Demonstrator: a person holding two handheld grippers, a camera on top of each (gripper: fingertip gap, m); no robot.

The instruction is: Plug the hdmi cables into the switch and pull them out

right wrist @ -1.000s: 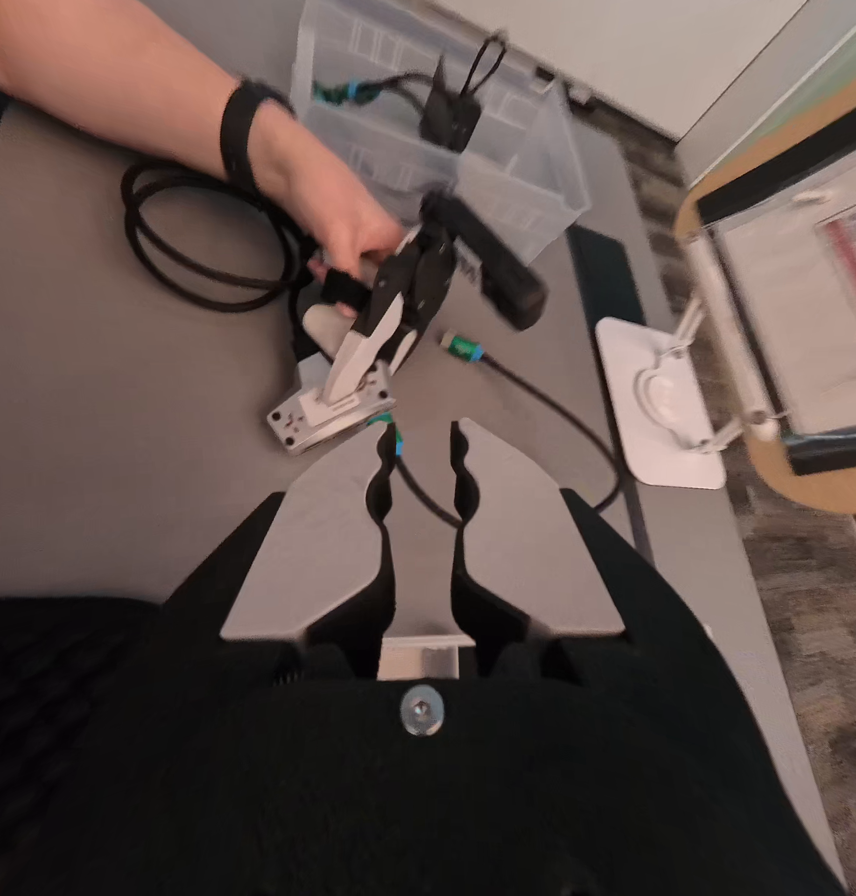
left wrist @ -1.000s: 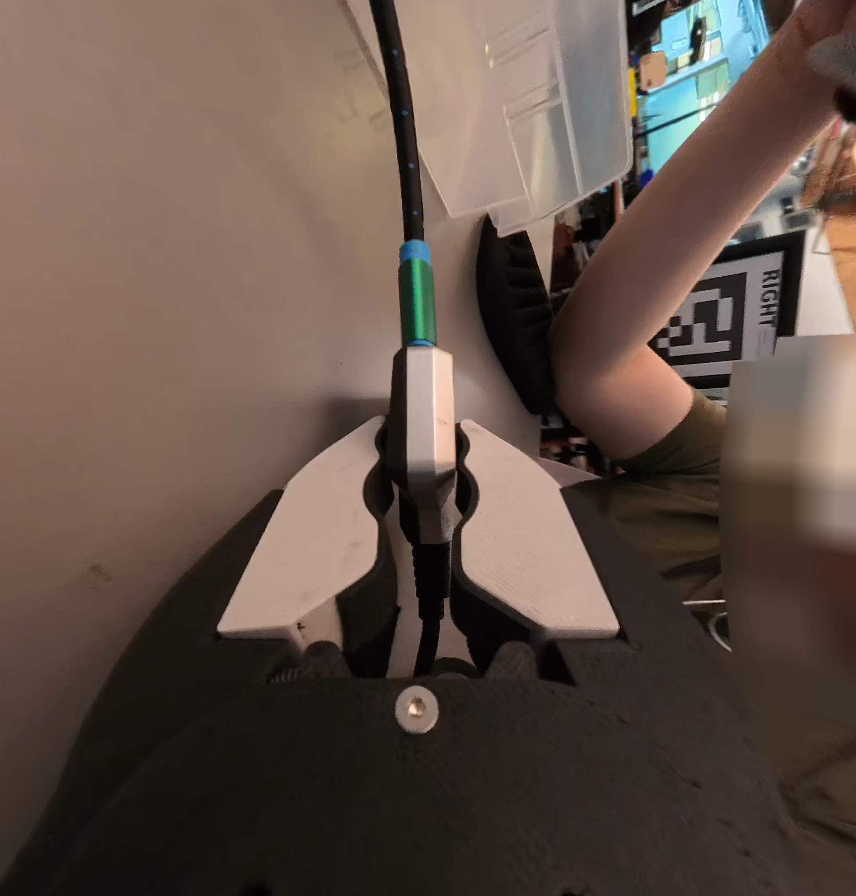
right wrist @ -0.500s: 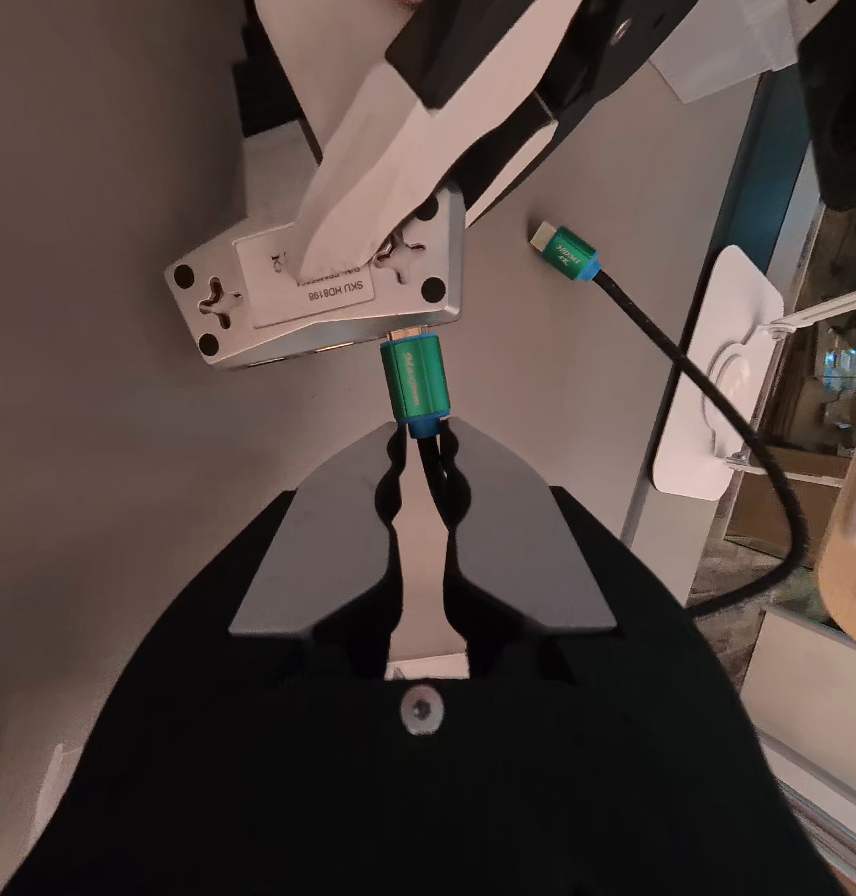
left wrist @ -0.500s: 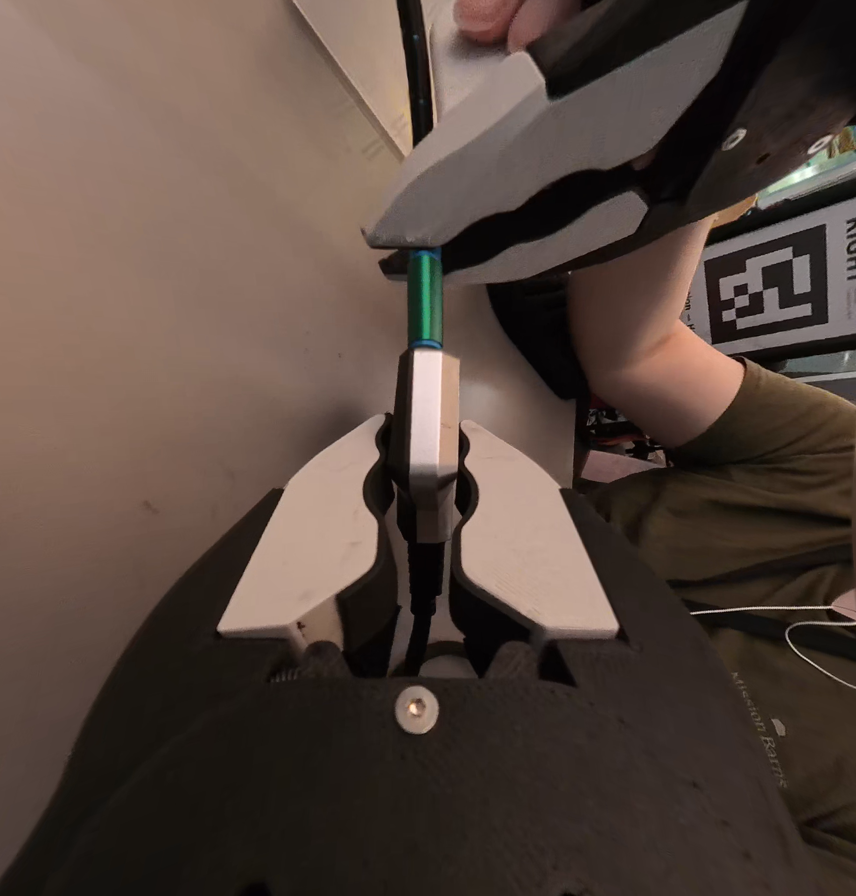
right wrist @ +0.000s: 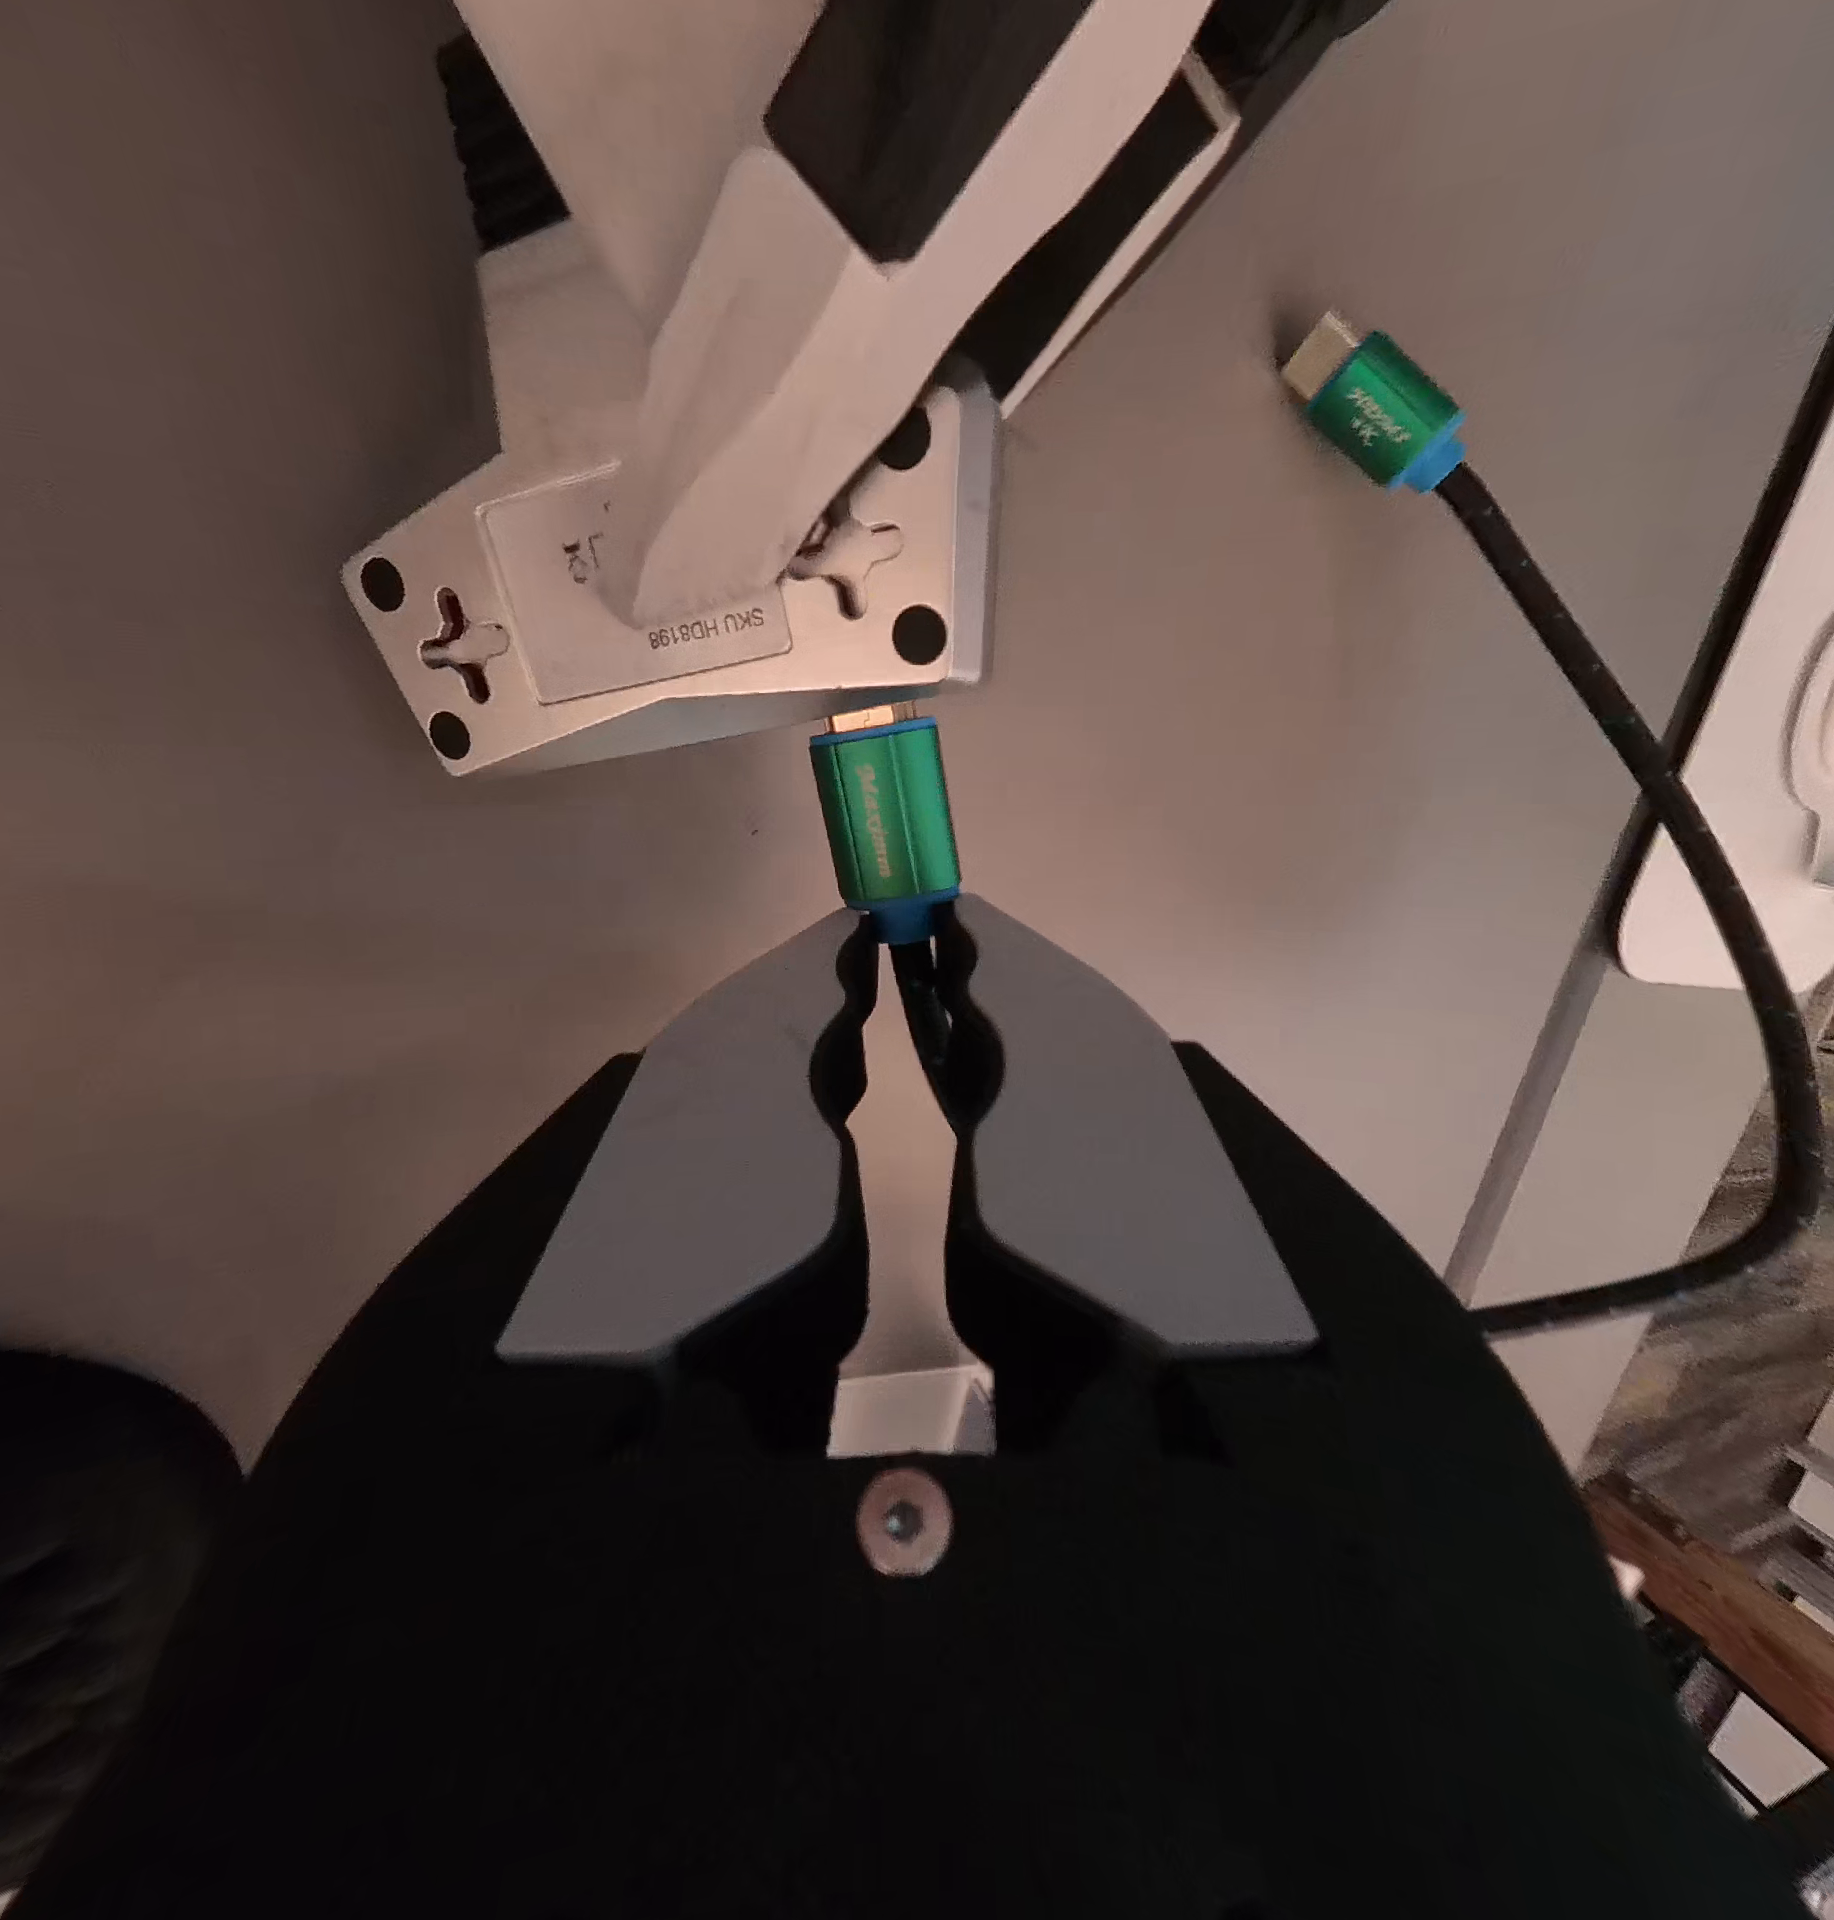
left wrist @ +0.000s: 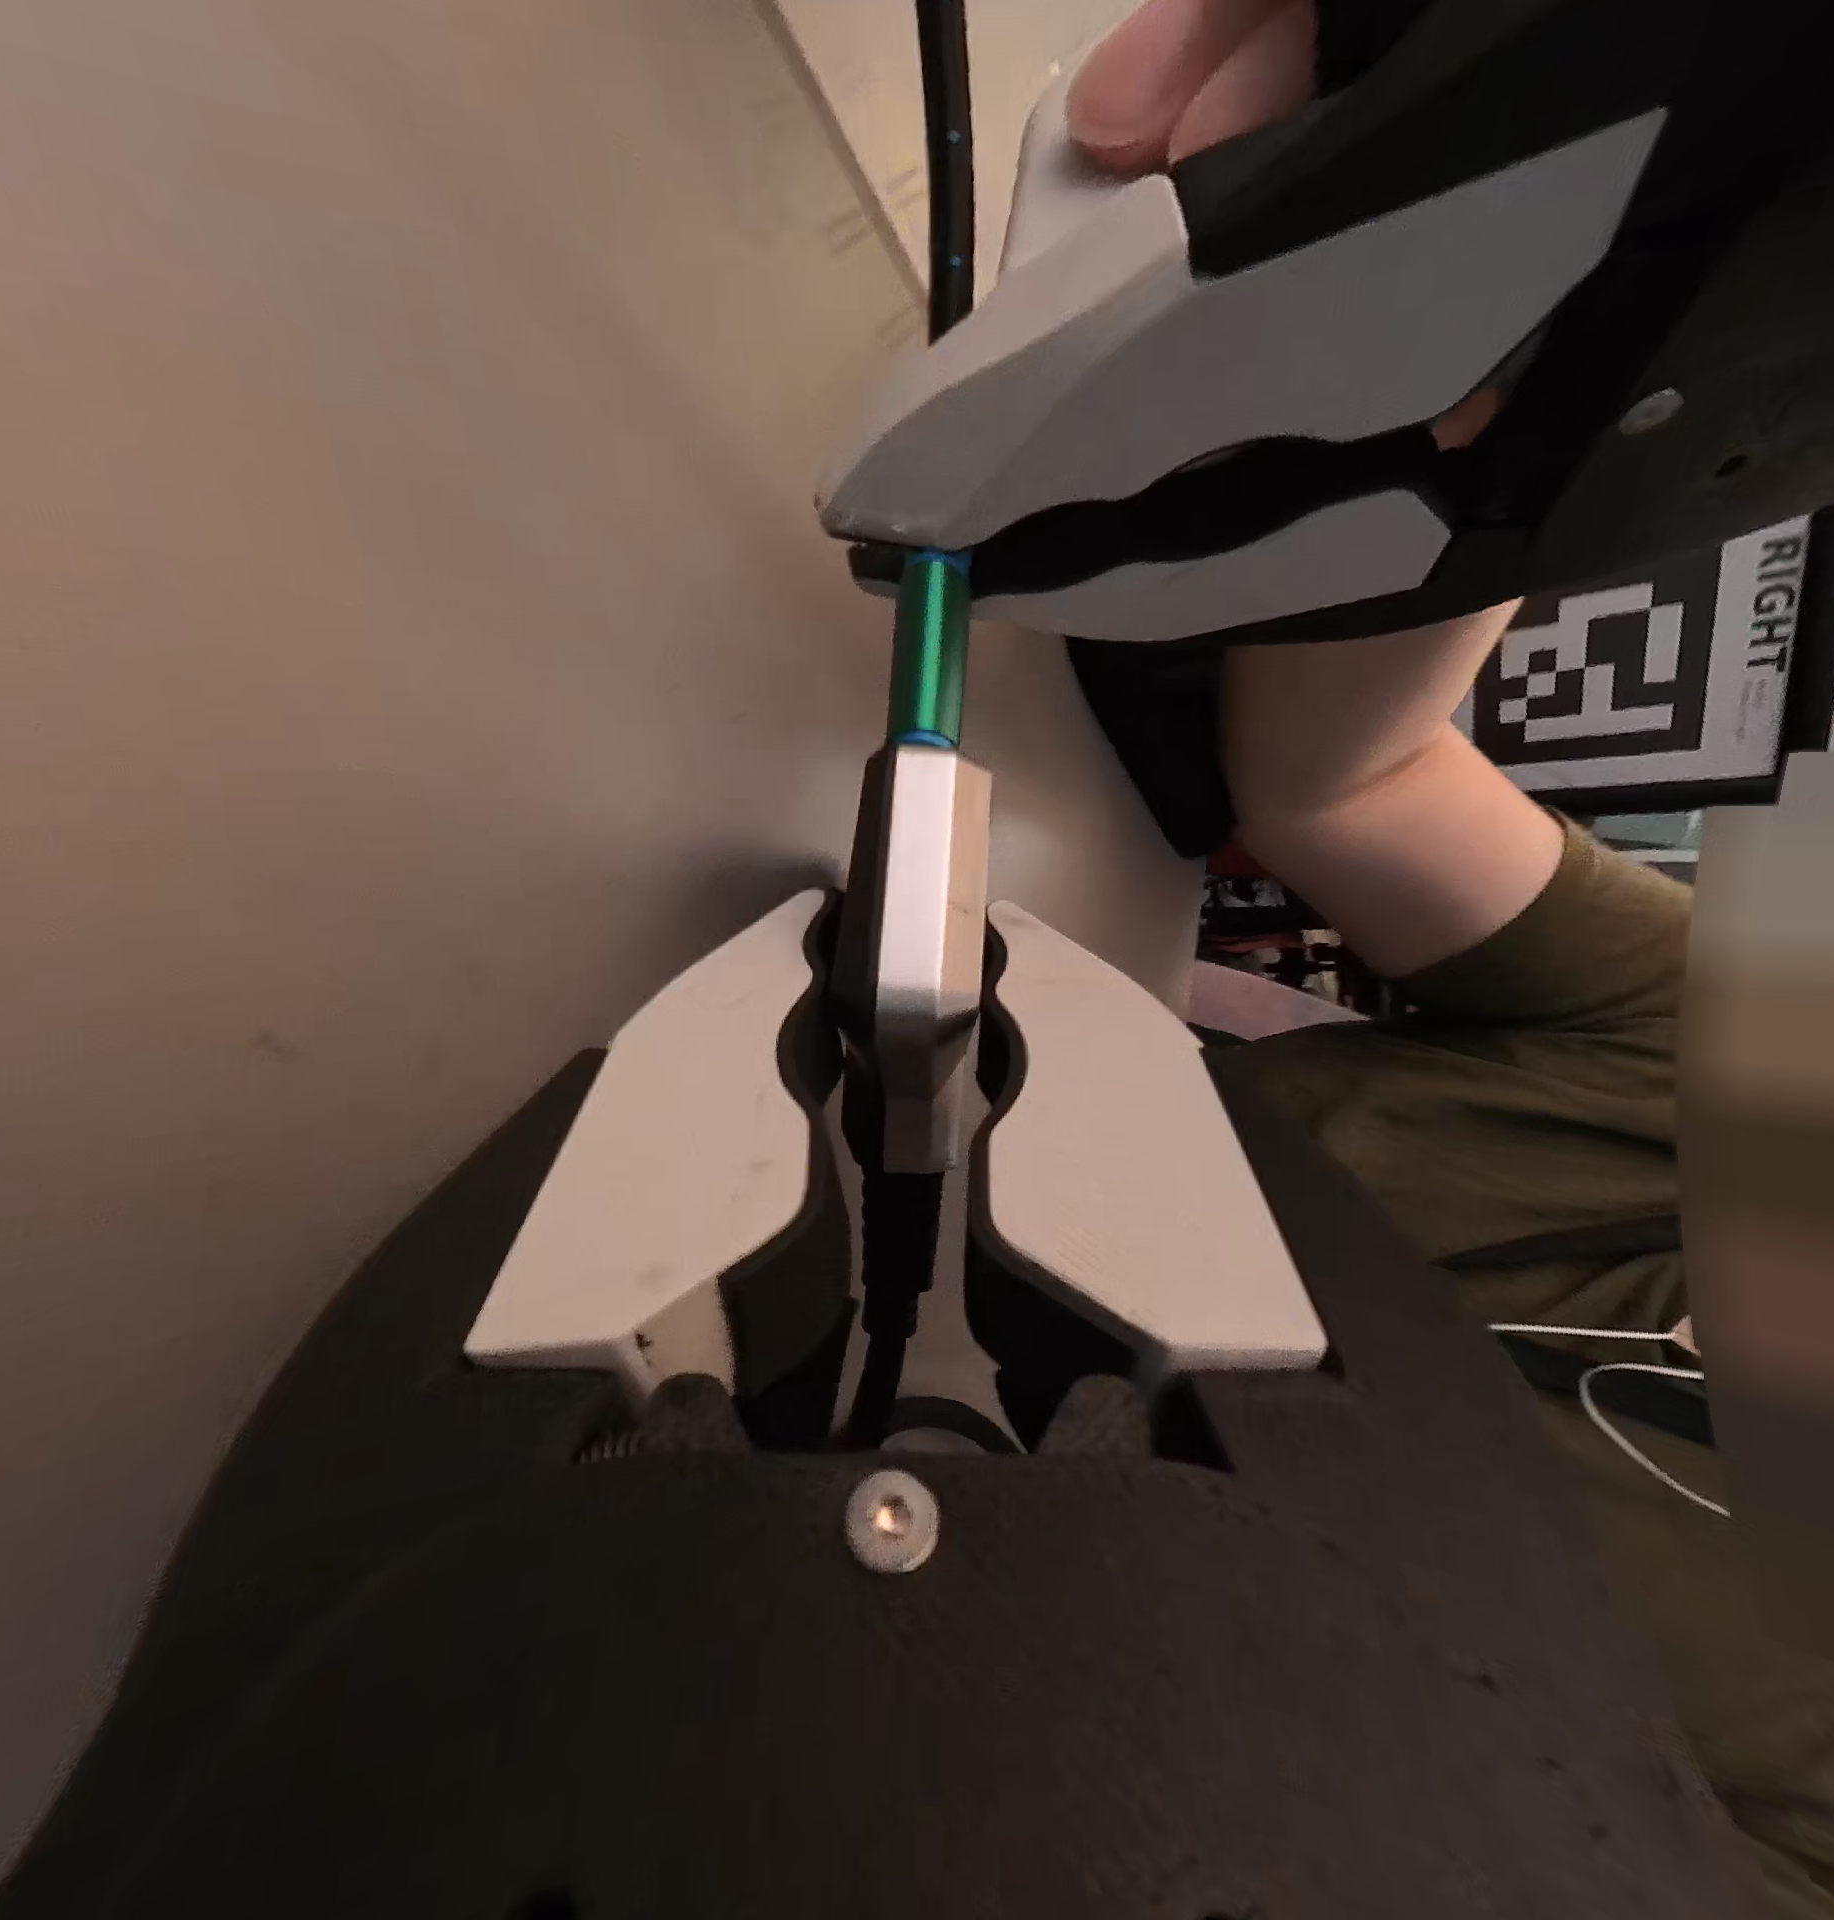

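My left gripper [left wrist: 908, 914] is shut on the silver switch [left wrist: 918, 935], which I see edge-on. A green HDMI plug [left wrist: 928, 649] sits in the switch's far end. In the right wrist view the switch [right wrist: 539, 665] shows its underside, with a left finger [right wrist: 747, 468] across it. The green plug [right wrist: 885, 816] sits at its port with a little gold tip showing. My right gripper [right wrist: 905, 920] is closed on the blue collar and black cable just behind the plug; it also shows in the left wrist view [left wrist: 913, 561]. A second green HDMI plug [right wrist: 1375, 410] lies loose on the table.
The loose plug's black cable [right wrist: 1723, 935] loops along the grey table's [right wrist: 217, 883] right edge. A white flat stand [right wrist: 1723, 883] sits there too. A person's arm [left wrist: 1360, 810] and a black-and-white marker card [left wrist: 1640, 665] are at the right of the left wrist view.
My right gripper came down from above the table to the plugged-in HDMI plug and closed on the cable behind it. My left gripper kept hold of the switch.
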